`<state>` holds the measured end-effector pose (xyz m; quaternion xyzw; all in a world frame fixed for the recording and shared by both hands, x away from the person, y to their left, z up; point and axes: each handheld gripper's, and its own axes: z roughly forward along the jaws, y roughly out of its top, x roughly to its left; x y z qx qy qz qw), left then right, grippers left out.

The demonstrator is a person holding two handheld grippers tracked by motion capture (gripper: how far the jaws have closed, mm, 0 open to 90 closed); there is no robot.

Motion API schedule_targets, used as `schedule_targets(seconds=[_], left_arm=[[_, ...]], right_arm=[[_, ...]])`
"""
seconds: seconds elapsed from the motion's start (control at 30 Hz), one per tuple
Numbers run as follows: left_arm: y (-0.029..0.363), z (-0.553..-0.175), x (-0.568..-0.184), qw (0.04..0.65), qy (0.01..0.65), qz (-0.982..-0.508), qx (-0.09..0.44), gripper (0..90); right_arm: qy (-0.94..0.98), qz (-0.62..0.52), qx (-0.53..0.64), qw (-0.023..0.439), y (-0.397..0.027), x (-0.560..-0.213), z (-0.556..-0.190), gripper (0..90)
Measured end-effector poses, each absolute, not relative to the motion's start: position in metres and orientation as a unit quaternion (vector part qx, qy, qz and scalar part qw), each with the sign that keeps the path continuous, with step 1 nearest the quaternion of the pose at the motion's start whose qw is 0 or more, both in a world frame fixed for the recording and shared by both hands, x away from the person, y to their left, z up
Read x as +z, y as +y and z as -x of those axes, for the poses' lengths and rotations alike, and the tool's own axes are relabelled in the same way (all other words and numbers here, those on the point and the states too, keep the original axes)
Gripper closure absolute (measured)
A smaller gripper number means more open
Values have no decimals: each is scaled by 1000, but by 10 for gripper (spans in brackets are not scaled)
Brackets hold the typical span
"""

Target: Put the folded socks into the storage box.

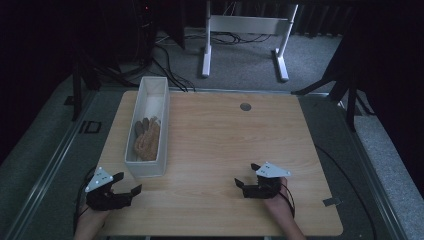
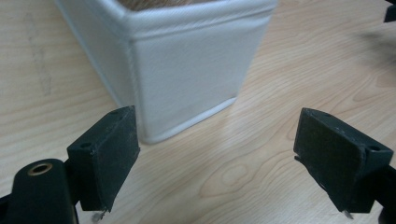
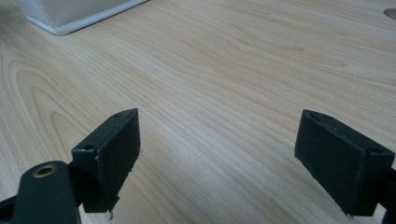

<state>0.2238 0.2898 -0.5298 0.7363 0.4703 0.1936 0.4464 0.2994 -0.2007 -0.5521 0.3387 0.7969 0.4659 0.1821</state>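
One white fabric bin [image 1: 150, 125] stands along the left side of the desk [image 1: 225, 150], with brown gloves [image 1: 146, 140] lying inside it. Just before its near corner, the left hand-held gripper [image 1: 128, 183] hovers with jaws spread, empty. Well apart, the right hand-held gripper [image 1: 246, 174] rests over bare desk, likewise released.

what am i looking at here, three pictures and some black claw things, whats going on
A person sits at a wooden table with a hand-held gripper in each hand: a black two-jaw tool. The high view looks down from above: the left hand-held gripper is at the lower left, the right hand-held gripper at the lower right. The other two pictures come from cameras riding on each gripper, looking along its jaws. A long white fabric bin holds brownish gloves. Both grippers are open and hold nothing; the left one sits close to the bin's near end.
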Motion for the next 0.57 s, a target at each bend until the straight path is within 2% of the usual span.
schedule_targets(seconds=[0.57], left_arm=[[296, -219, -541, 438, 491, -723, 209, 147]], right_arm=[[799, -337, 462, 185, -200, -554, -300, 141]])
